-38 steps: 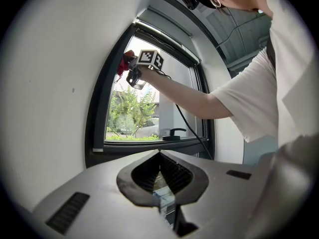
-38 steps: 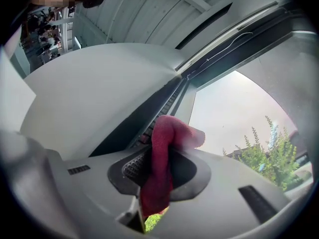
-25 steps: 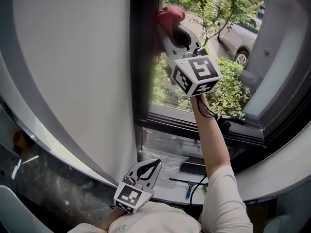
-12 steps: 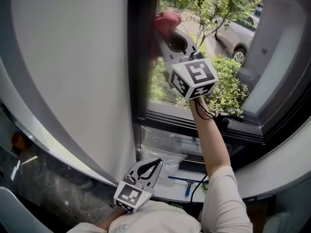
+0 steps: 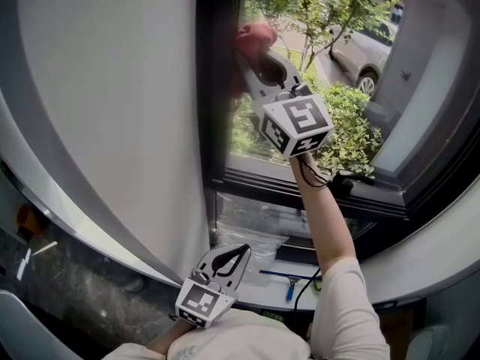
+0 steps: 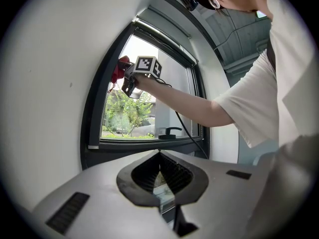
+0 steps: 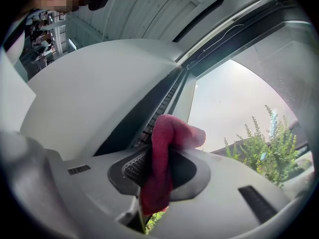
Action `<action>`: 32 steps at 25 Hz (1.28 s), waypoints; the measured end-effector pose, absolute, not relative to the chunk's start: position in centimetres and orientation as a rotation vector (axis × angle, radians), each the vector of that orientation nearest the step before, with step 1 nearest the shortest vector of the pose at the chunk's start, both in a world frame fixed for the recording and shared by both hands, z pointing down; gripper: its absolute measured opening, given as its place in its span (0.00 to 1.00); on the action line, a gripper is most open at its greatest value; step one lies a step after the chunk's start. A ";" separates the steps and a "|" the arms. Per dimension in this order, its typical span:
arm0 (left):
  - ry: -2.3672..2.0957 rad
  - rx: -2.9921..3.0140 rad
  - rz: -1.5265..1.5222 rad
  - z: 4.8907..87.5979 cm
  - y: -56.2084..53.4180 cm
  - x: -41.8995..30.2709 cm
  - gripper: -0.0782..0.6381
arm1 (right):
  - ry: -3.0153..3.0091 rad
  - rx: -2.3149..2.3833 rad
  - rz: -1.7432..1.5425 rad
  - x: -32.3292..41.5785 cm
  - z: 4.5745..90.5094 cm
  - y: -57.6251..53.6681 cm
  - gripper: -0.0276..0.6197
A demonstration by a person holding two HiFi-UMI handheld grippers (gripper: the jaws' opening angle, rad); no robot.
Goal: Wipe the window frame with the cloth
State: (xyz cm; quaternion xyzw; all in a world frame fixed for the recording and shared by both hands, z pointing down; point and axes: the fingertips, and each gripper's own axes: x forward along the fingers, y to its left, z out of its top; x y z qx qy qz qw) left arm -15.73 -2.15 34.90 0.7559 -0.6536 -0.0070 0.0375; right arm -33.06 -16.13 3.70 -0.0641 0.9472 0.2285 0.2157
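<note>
Looking down from the head camera, a raised bare forearm near the middle of the frame holds the right gripper point(image 5: 253, 49) up toward the top centre. Its fingers are clamped on a dark red cloth point(image 5: 254, 34). The bunched cloth sits at the inner edge of the window frame point(image 5: 217, 96), a dark upright bar running down the picture just left of centre. From the right gripper's own camera, the cloth is folded over between the fingers. One end hangs down and the other bulges toward the ribbed channel of the frame.

At the bottom centre, the left gripper point(image 5: 241, 252) is held low against the person's pale shirt, well apart from the window. Its fingers are closed together with nothing between them.

A plain white wall point(image 5: 112, 103) fills the left of the frame. Through the glass at the upper right are green shrubs point(image 5: 349, 130) and a parked car point(image 5: 361, 51). A dark window handle point(image 5: 351, 183) sits on the lower rail, right of centre.
</note>
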 end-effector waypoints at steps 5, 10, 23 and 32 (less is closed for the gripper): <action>-2.000 2.327 -0.025 35.0 -2.1 -15.6 0.12 | 2.636 -0.181 0.621 -33.1 4.5 -16.2 0.18; -1.992 2.332 -0.024 35.1 -1.9 -15.7 0.12 | 2.644 -0.189 0.600 -33.2 5.3 -16.3 0.18; -2.010 2.307 -0.011 35.4 -1.7 -15.7 0.12 | 2.667 -0.192 0.554 -33.0 7.6 -16.2 0.18; -2.098 2.256 -0.026 34.6 -2.3 -13.9 0.12 | 2.681 -0.183 0.531 -33.2 9.2 -16.5 0.18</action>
